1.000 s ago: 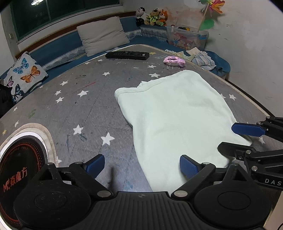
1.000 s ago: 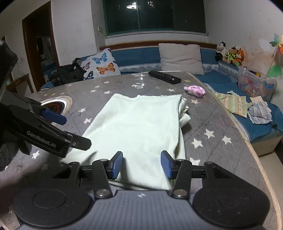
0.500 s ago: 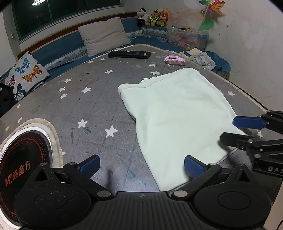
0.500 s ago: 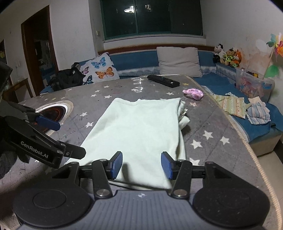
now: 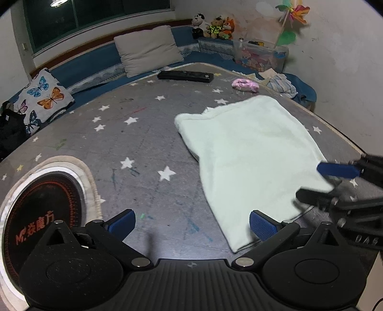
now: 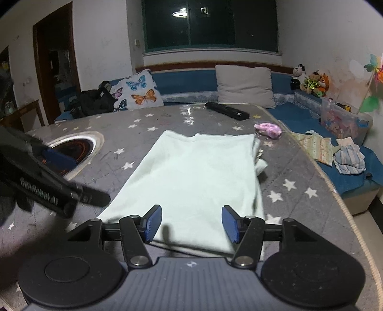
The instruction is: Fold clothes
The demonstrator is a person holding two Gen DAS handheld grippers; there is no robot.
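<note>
A pale green cloth (image 6: 198, 172) lies folded flat on the grey star-patterned surface (image 5: 119, 143). The left tool (image 5: 191, 223) hangs over the cloth's near corner, its jaws wide apart and gripping nothing. The right tool (image 6: 191, 223) is above the near edge, jaws opening, pads clear of the cloth.

Dim indoor night light from a ceiling lamp (image 6: 180, 13) mirrored in the dark window (image 6: 210, 24). Fisheye bending curves every edge; dark vignetted corners. The left claw (image 6: 59, 181) is motion-blurred in the right wrist view.
</note>
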